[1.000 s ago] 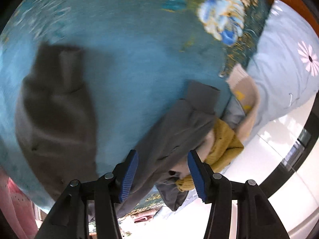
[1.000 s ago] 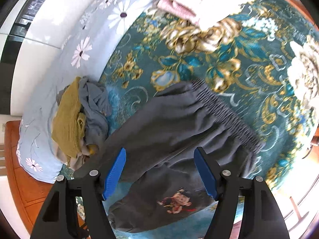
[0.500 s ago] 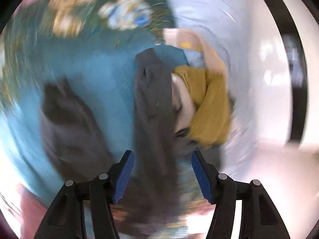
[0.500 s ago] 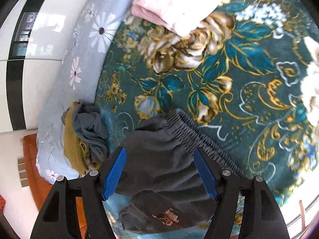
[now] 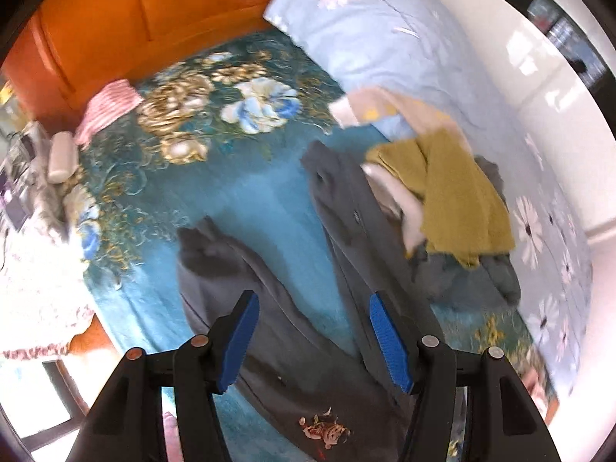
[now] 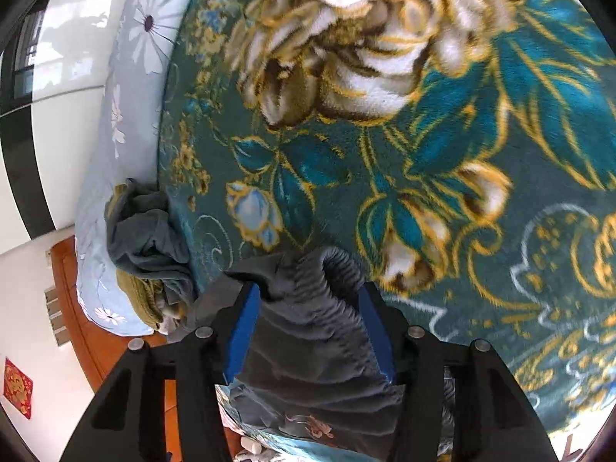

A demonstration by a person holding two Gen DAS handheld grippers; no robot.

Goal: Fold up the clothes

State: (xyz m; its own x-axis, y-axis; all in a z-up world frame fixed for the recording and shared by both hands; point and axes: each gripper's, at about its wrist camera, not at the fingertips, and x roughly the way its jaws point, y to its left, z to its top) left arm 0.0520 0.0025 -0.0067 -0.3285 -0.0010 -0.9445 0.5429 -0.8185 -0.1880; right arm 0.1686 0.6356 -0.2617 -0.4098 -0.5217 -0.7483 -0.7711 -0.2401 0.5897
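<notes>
Spreading across one blanket point(image 5: 238, 208), one grey trousers point(image 5: 292, 327)

No legible text anywhere.

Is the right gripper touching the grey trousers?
Touching. In the right wrist view, the bunched waistband of the grey trousers fills the right gripper, pressing against both blue pads.

Home bedroom: a floral blanket point(image 5: 161, 200) is covering a bed w/ an orange wooden headboard point(image 5: 127, 19) showing at upper left. A daisy-print pillow point(image 5: 369, 27) is lying upper right, clothes point(image 5: 454, 208) are piling mid-right, and a red decoration point(image 6: 17, 387) is hanging at lower left.
</notes>
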